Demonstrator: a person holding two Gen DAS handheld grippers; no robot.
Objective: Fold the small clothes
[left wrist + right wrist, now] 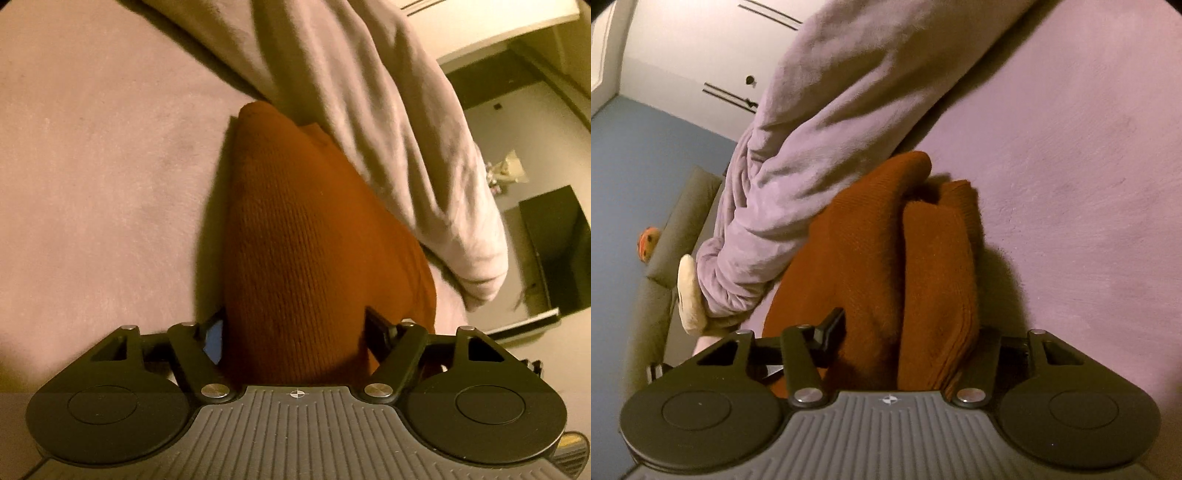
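Right between the fingers of both grippers sits a rust-orange knitted garment (306,236), bunched up on a pale mauve fleecy blanket (92,166). In the left wrist view it rises as one rounded hump that fills the gap of the left gripper (295,332); only a sliver of blue pad shows at the near left finger (214,339), and the fingertips are buried in the knit, so whether the pads press on it or merely flank it cannot be told. In the right wrist view the garment (879,266) shows two thick folds side by side, running down into the right gripper (908,332). Its left finger (827,328) lies against the cloth, its right finger is wholly hidden behind the fold, and again a real pinch cannot be confirmed. Beyond the garment a person's lilac fleece sleeve (798,177) crosses both views, its cuff near the blanket. Behind it, blurred, lie a grey sofa cushion (683,221) and white cupboard doors (701,55).
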